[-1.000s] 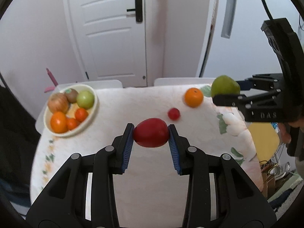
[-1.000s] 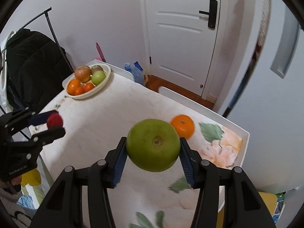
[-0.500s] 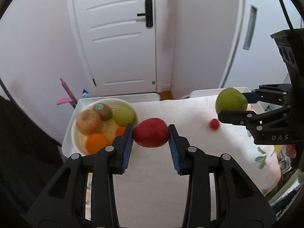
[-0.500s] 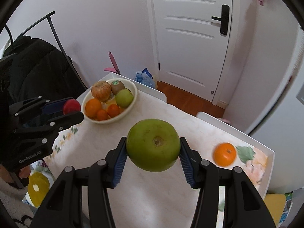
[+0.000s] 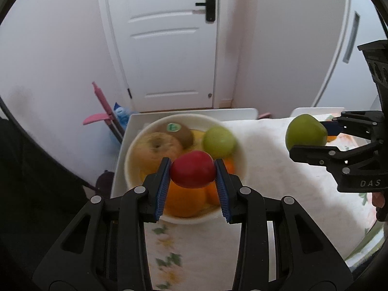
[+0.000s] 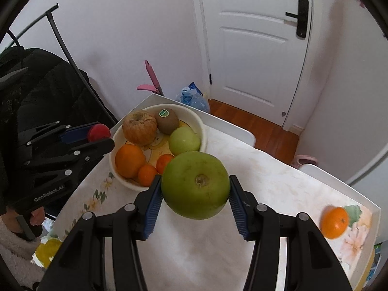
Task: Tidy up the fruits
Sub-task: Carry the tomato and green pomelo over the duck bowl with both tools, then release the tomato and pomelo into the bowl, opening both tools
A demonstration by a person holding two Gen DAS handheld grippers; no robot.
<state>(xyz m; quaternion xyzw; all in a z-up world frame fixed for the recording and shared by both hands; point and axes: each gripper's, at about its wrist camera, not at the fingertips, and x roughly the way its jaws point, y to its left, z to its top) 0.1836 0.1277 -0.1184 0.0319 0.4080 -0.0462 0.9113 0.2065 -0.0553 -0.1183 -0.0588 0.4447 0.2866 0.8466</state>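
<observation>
Seen from the left wrist, the left gripper (image 5: 192, 186) is clamped on a smooth red fruit (image 5: 192, 169), its blue ribbed pads pressing both sides, and it hangs over the near part of the round cream bowl (image 5: 238, 145) that sits at the far left corner of the white table (image 5: 264, 169) with its floral cloth. The bowl already holds a brownish apple (image 5: 157, 145), a stickered kiwi (image 5: 177, 131), a pale green apple (image 5: 219, 141) and oranges beneath the red fruit. Off to the right the right gripper (image 5: 306, 143) carries its own load above the cloth. From the right wrist, that gripper (image 6: 195, 201) is clamped on a large round green fruit (image 6: 195, 185), held just short of the bowl's near rim (image 6: 203, 131) — while one loose orange (image 6: 334, 222) lies near the table's right edge. The step in hand looks like dropping both fruits into the bowl. It is crowded, so each should be lowered into a gap and let go low — the red one first, probably, the heavy green one set centrally so nothing rolls out.
</observation>
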